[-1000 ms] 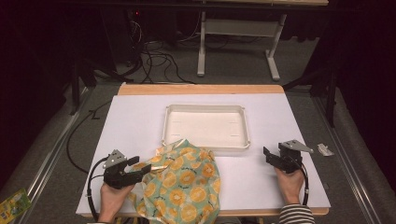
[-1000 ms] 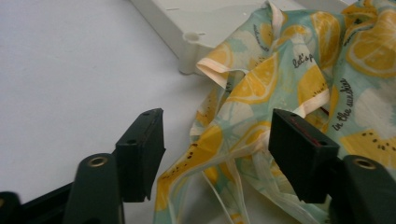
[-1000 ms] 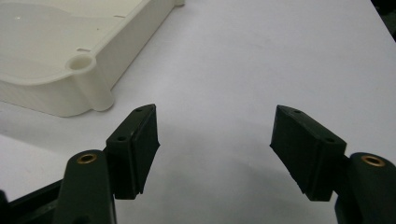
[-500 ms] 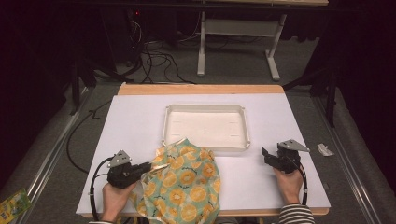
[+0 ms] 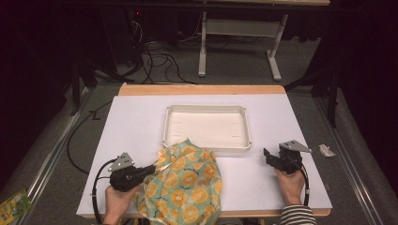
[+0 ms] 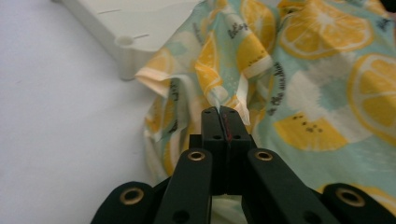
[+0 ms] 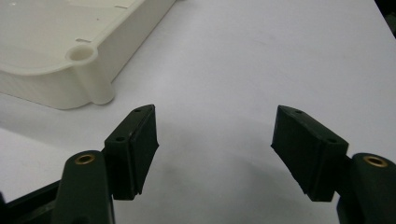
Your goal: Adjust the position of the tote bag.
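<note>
Cloth before tray, overlapping its rim.

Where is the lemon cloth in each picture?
High view: the lemon cloth lies crumpled at bottom centre, just below the white tray.
Left gripper view: the cloth fills the right and centre, a fold pinched above the jaws.
Right gripper view: not in it.
Shared landmark: the white tray, upper left in both gripper views.

The crumpled mint-green cloth with yellow lemon slices bears small dark script beside the fruit, too blurred to read.
</note>
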`<state>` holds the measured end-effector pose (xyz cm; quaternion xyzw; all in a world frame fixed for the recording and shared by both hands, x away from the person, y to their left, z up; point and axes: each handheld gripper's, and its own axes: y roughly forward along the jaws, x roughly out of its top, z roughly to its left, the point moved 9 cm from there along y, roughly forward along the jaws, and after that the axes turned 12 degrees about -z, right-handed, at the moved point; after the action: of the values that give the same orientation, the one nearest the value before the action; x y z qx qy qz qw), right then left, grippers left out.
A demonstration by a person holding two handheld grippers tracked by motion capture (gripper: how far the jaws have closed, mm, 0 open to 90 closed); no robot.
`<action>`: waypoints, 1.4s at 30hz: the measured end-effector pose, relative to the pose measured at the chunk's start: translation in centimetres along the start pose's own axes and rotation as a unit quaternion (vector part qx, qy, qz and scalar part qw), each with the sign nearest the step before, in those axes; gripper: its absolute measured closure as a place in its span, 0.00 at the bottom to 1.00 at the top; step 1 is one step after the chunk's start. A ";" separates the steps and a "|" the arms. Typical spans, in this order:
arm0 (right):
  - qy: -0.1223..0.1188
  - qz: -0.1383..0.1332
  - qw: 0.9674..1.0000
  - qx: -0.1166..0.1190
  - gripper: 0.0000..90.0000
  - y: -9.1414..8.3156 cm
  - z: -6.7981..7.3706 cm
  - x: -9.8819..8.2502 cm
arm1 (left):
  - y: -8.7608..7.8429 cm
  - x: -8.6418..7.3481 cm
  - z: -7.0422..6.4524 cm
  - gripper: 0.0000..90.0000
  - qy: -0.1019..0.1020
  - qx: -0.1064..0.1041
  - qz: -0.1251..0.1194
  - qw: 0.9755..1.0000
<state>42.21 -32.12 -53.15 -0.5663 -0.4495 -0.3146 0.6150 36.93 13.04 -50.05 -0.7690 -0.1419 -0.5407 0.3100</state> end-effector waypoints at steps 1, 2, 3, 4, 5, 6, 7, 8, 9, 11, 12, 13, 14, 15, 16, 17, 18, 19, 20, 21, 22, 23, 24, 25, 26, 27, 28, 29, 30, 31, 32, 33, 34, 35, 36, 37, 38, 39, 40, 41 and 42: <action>0.000 0.000 1.000 0.000 0.34 0.0 0.0 0.0 | 0.0 0.0 0.0 1.00 0.000 0.000 0.000 1.000; -0.002 -0.002 1.000 -0.001 0.33 0.0 0.0 0.0 | 0.0 0.2 -0.2 1.00 0.002 -0.004 -0.002 1.000; -0.005 -0.001 1.000 0.001 0.32 0.0 0.1 0.0 | 0.1 0.4 -0.5 1.00 0.004 -0.007 -0.006 1.000; -0.005 -0.001 1.000 0.001 0.32 0.0 0.1 0.0 | 0.1 0.4 -0.5 1.00 0.004 -0.007 -0.006 1.000; -0.009 -0.001 1.000 0.001 0.32 0.0 0.1 0.0 | 0.1 0.7 -0.7 1.00 0.004 -0.011 -0.010 1.000; -0.009 -0.001 1.000 0.002 0.31 0.0 0.2 0.0 | 0.1 0.9 -0.9 1.00 0.003 -0.016 -0.016 1.000; -0.012 0.002 1.000 0.003 0.31 0.0 0.2 0.0 | 0.1 1.0 -1.3 1.00 0.008 -0.019 -0.020 1.000; -0.012 0.003 1.000 0.002 0.31 0.1 0.2 0.0 | 0.2 1.1 -1.5 1.00 0.013 -0.021 -0.021 0.999; -0.012 0.005 1.000 0.000 0.31 0.1 0.2 -0.1 | 0.3 1.1 -1.7 1.00 0.016 -0.023 -0.021 0.999; -0.018 0.008 1.000 -0.003 0.32 0.1 0.2 -0.1 | 0.5 1.1 -2.1 1.00 0.015 -0.027 -0.020 0.999; -0.020 0.008 1.000 -0.004 0.34 0.2 0.2 -0.1 | 0.7 1.0 -2.2 1.00 0.011 -0.030 -0.019 0.999; -0.020 0.008 1.000 -0.005 0.35 0.2 0.2 -0.1 | 0.9 1.0 -2.3 1.00 0.009 -0.032 -0.019 0.999; -0.016 0.008 1.000 -0.008 0.36 0.1 0.2 -0.1 | 1.0 1.0 -2.4 1.00 0.010 -0.033 -0.017 0.999; -0.011 0.007 1.000 -0.006 0.37 0.1 0.2 -0.1 | 1.2 1.0 -2.5 1.00 0.009 -0.036 -0.017 0.999; -0.008 0.006 1.000 -0.005 0.39 0.1 0.1 -0.1 | 1.3 1.1 -2.7 1.00 0.009 -0.038 -0.017 0.999; -0.004 0.005 1.000 -0.006 0.41 0.1 0.0 -0.1 | 1.4 1.2 -2.9 1.00 0.008 -0.040 -0.020 0.999; -0.004 0.005 1.000 -0.005 0.43 0.1 0.0 -0.1 | 1.5 1.2 -3.1 1.00 0.009 -0.043 -0.021 0.999; -0.003 0.006 1.000 -0.007 0.46 0.1 -0.1 -0.1 | 1.6 1.2 -3.3 1.00 0.008 -0.045 -0.022 0.999; -0.002 0.004 1.000 -0.007 0.50 0.1 -0.1 0.0 | 1.6 1.2 -3.3 1.00 0.008 -0.045 -0.022 0.999; 0.003 0.002 1.000 -0.005 0.53 -0.1 -0.1 0.0 | 1.8 1.2 -3.6 1.00 0.006 -0.047 -0.024 0.999; 0.002 -0.004 1.000 -0.001 0.55 -0.1 -0.1 0.1 | 1.9 1.2 -3.7 1.00 0.004 -0.048 -0.025 0.999; 0.005 -0.008 1.000 0.001 0.57 -0.3 -0.1 0.2 | 2.0 1.2 -3.8 1.00 0.002 -0.049 -0.025 0.998; 0.005 -0.010 1.000 0.003 0.58 -0.5 0.0 0.2 | 2.0 1.2 -3.8 1.00 0.002 -0.049 -0.025 0.998; 0.008 -0.011 1.000 0.008 0.59 -0.7 0.0 0.3 | 2.2 1.2 -4.1 1.00 0.002 -0.052 -0.024 0.998; 0.008 -0.011 1.000 0.009 0.59 -0.8 0.0 0.3 | 2.3 1.2 -4.2 1.00 0.002 -0.053 -0.024 0.998; 0.011 -0.011 1.000 0.011 0.58 -0.9 0.0 0.3 | 2.4 1.2 -4.3 1.00 0.000 -0.055 -0.025 0.998; 0.017 -0.009 1.000 0.014 0.58 -1.0 -0.1 0.3 | 2.5 1.3 -4.4 1.00 0.000 -0.055 -0.026 0.998; 0.022 -0.009 1.000 0.013 0.58 -1.1 -0.1 0.3 | 2.6 1.3 -4.5 1.00 -0.001 -0.055 -0.026 0.998; 0.019 -0.009 1.000 0.014 0.57 -1.2 -0.1 0.3 | 2.6 1.2 -4.6 1.00 -0.001 -0.055 -0.025 0.998; 0.021 -0.008 1.000 0.015 0.56 -1.3 -0.1 0.3 | 2.7 1.2 -4.7 1.00 -0.002 -0.055 -0.025 0.998; 0.022 -0.008 1.000 0.014 0.55 -1.5 0.0 0.3 | 2.8 1.2 -4.8 1.00 -0.003 -0.056 -0.023 0.998; 0.022 -0.008 1.000 0.014 0.55 -1.5 0.0 0.3 | 2.8 1.2 -4.8 1.00 -0.003 -0.056 -0.023 0.998; 0.013 -0.012 1.000 0.021 0.55 -1.8 0.4 0.4 | 2.9 1.1 -5.1 1.00 -0.002 -0.060 -0.020 0.998; 0.013 -0.012 1.000 0.021 0.55 -1.8 0.4 0.4 | 2.9 1.1 -5.1 1.00 -0.002 -0.060 -0.020 0.998; 0.004 -0.014 0.999 0.029 0.54 -2.2 1.0 0.5 | 3.1 1.1 -5.3 1.00 0.000 -0.061 -0.020 0.998; 0.002 -0.014 0.999 0.031 0.54 -2.4 1.3 0.5 | 3.1 1.1 -5.4 1.00 -0.001 -0.062 -0.020 0.998; -0.005 -0.015 0.999 0.036 0.54 -2.5 1.6 0.6 | 3.1 1.1 -5.4 1.00 -0.001 -0.062 -0.020 0.998; -0.006 -0.015 0.999 0.043 0.54 -2.8 2.1 0.7 | 3.3 1.1 -5.6 1.00 -0.003 -0.063 -0.023 0.998; -0.008 -0.017 0.999 0.048 0.53 -2.9 2.4 0.8 | 3.4 1.1 -5.7 1.00 -0.003 -0.065 -0.023 0.998; -0.008 -0.017 0.999 0.048 0.53 -2.9 2.4 0.8 | 3.4 1.1 -5.7 1.00 -0.003 -0.065 -0.023 0.998; -0.010 -0.015 0.998 0.054 0.52 -3.0 2.8 0.9 | 3.5 1.1 -5.8 1.00 -0.004 -0.066 -0.024 0.998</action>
<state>39.29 -29.76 -51.19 -0.5284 -0.4802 -0.2936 0.6356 34.93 6.55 -48.88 -0.7862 -0.1252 -0.5532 0.2452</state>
